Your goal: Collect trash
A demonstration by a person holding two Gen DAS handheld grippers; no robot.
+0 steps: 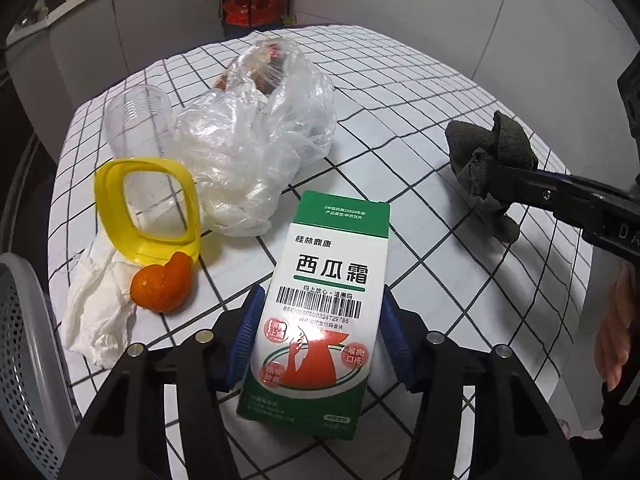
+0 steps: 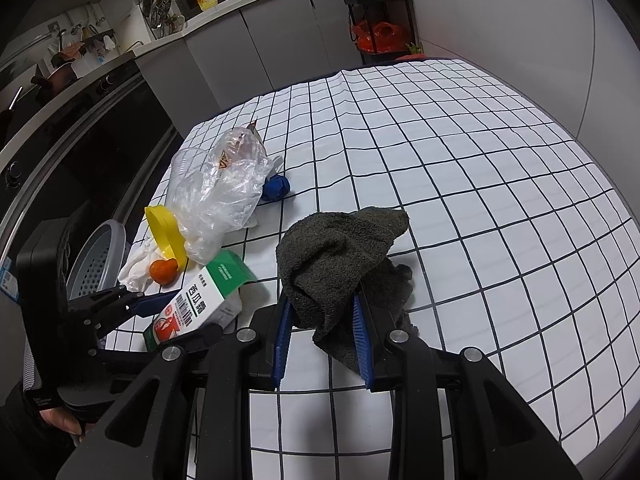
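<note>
My left gripper is shut on a green and white medicine box, held just above the checked table; the box also shows in the right wrist view. My right gripper is shut on a dark grey cloth, which also shows in the left wrist view. On the table's left lie a crumpled clear plastic bag, a clear plastic cup, a yellow lid ring, an orange peel and a white tissue.
A grey perforated basket stands off the table's left edge, also in the left wrist view. A small blue ball-like object lies beside the bag. Kitchen counters and a rack with red bags stand behind the table.
</note>
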